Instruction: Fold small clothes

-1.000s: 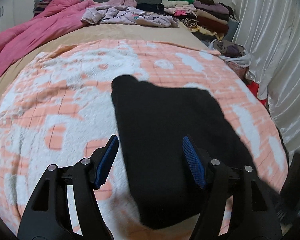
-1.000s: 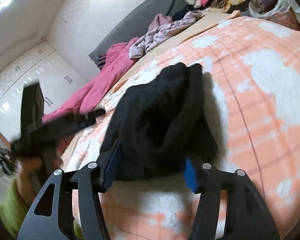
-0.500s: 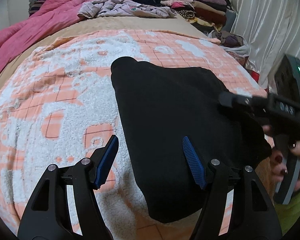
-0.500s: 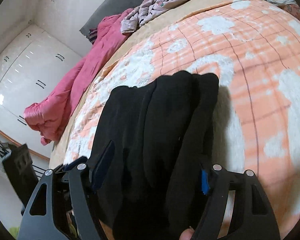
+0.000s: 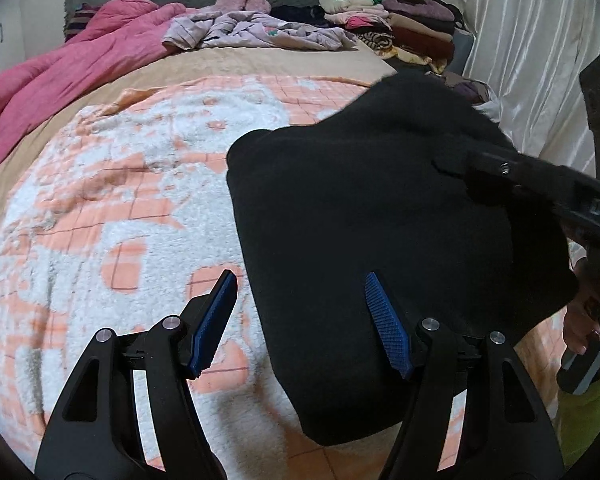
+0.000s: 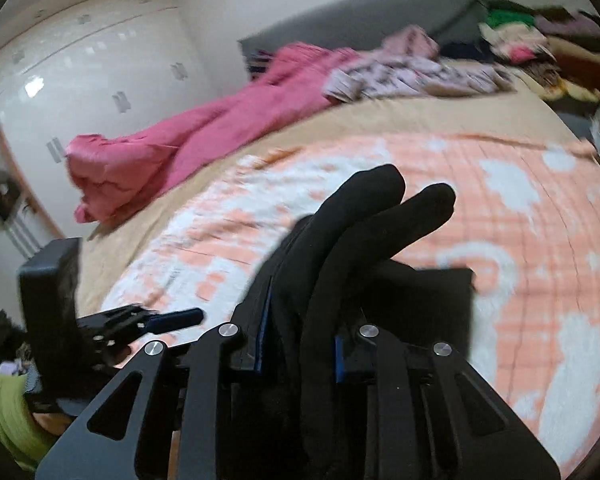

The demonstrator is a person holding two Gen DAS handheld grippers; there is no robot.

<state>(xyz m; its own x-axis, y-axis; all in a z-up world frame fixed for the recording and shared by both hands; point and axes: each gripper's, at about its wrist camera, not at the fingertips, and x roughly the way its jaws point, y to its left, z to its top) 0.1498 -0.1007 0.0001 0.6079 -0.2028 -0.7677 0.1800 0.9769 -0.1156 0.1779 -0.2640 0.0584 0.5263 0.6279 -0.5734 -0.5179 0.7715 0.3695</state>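
A black garment (image 5: 364, 216) lies on the orange and white fleece blanket (image 5: 100, 208), its right side lifted. My left gripper (image 5: 300, 320) is open and empty, its right finger over the garment's near left edge. My right gripper (image 6: 298, 344) is shut on the black garment (image 6: 364, 224), with folds of cloth bunched between the blue pads and sticking out forward. In the left wrist view the right gripper (image 5: 480, 168) holds the garment's right edge raised. The left gripper also shows in the right wrist view (image 6: 168, 318).
A pink duvet (image 5: 60, 68) lies at the far left of the bed. Loose lilac clothes (image 5: 260, 32) and a stack of folded clothes (image 5: 384, 20) sit at the headboard end. White curtains (image 5: 532, 60) hang on the right. White wardrobes (image 6: 80, 60) stand beyond the bed.
My right gripper has closed on the garment's right side and lifted it up and across toward the left. My left gripper has stayed open in nearly the same place.
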